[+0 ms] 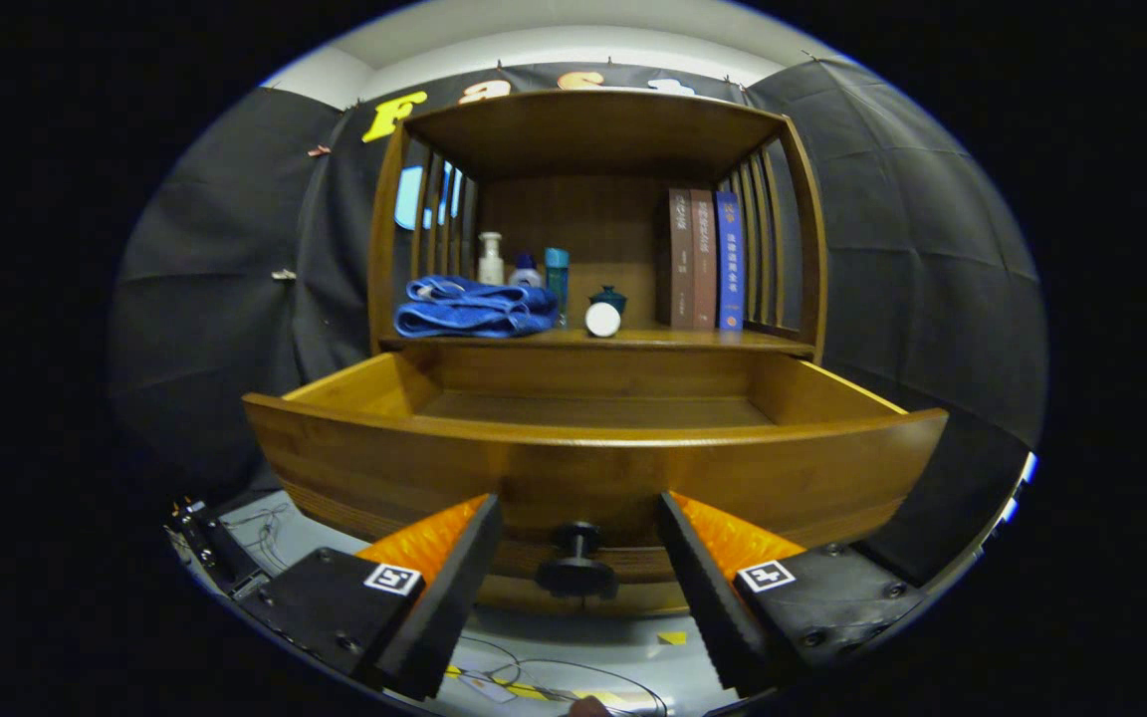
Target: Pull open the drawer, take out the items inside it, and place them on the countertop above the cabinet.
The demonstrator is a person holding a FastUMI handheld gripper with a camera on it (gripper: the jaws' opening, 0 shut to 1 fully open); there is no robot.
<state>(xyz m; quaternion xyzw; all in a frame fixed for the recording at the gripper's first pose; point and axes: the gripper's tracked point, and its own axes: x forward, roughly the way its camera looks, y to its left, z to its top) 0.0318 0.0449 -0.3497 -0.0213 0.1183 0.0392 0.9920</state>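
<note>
A wooden cabinet's drawer (593, 453) is pulled out toward me, and its visible inside floor is bare wood. The drawer's dark round knob (576, 568) sits between my fingers, which stand apart from it on both sides. My gripper (578, 543) is open and holds nothing. On the countertop (633, 339) above the drawer lie a folded blue towel (474, 307), a white pump bottle (490, 259), a small blue-capped bottle (525, 269), a teal tube (557, 279), a white round lid (602, 319) and a small dark lidded pot (608, 297).
Three upright books (703, 259) stand at the right of the countertop under the cabinet's top shelf. Slatted wooden sides close both ends. Cables and yellow tape marks (673, 637) lie on the grey floor below the drawer. A dark device (210, 543) sits low to the left.
</note>
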